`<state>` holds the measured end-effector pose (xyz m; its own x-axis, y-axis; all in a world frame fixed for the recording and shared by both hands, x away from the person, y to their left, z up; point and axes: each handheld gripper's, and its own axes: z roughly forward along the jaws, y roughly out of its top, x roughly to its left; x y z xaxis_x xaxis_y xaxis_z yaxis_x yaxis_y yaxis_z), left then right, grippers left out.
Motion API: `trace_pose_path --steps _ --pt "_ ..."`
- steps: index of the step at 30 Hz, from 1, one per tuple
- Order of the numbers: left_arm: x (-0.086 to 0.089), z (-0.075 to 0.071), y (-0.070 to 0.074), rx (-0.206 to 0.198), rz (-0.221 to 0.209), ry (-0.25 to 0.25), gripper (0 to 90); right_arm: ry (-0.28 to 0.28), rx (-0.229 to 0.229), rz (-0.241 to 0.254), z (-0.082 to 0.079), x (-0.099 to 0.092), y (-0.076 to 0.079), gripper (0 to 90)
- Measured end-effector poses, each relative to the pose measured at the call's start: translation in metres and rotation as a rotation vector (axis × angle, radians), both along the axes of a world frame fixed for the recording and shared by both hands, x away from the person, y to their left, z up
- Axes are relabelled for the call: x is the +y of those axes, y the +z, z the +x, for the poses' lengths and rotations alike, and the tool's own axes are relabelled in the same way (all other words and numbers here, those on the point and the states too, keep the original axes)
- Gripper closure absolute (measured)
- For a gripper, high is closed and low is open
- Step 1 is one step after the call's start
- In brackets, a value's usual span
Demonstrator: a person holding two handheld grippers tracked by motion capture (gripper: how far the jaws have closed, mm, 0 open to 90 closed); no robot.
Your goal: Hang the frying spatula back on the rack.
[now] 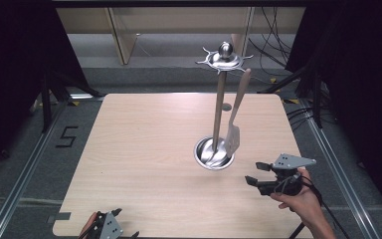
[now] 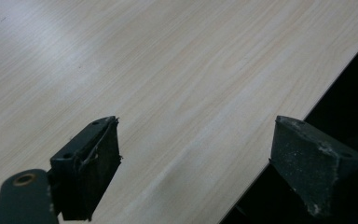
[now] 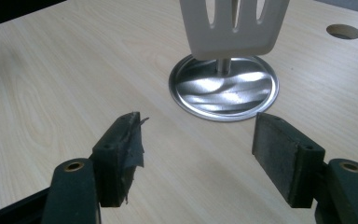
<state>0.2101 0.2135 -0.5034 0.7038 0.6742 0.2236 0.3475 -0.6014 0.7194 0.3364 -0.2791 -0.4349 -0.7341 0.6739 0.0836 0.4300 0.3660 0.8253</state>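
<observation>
A metal utensil stand rises from a round shiny base [image 1: 204,155] at the table's middle, with a hooked crown [image 1: 224,59] on top. A pale slotted spatula [image 1: 233,137] with a wooden handle hangs from one hook, its blade just above the base. My right gripper [image 1: 254,172] is held in a hand to the right of the base, open and empty, pointing at it. In the right gripper view, the spatula blade [image 3: 233,28] and the base [image 3: 223,91] lie ahead of the right gripper [image 3: 198,116]. My left gripper [image 1: 126,222] is open at the front table edge, with nothing between its jaws [image 2: 196,121].
The light wooden table [image 1: 144,149] has a small round hole [image 1: 226,106] behind the stand, also seen as the hole [image 3: 343,31] in the right gripper view. Dark curtains, metal floor rails and cables surround the table. The table edge [image 2: 298,121] runs under the left gripper.
</observation>
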Motion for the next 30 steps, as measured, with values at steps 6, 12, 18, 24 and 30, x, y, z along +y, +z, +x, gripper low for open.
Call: trace_pose_path --steps 6,12,18,24,30 --pt "0.000 0.000 -0.001 -0.009 0.004 0.014 15.0 0.002 -0.002 -0.002 -0.003 0.000 -0.002 32.4" --pt "-0.001 -0.001 -0.001 -0.005 -0.011 0.011 15.0 0.027 0.011 -0.006 -0.005 0.002 -0.007 32.2" --pt "0.000 -0.001 0.000 -0.001 0.002 0.003 15.0 0.009 0.028 -0.015 -0.011 0.003 -0.014 31.0" --pt "-0.001 -0.001 0.000 -0.001 0.004 0.002 14.9 0.011 0.035 -0.029 -0.014 0.003 -0.024 30.9" --pt "-0.001 -0.001 0.000 -0.005 0.001 0.002 14.9 0.003 0.059 -0.030 -0.019 0.001 -0.032 30.8"
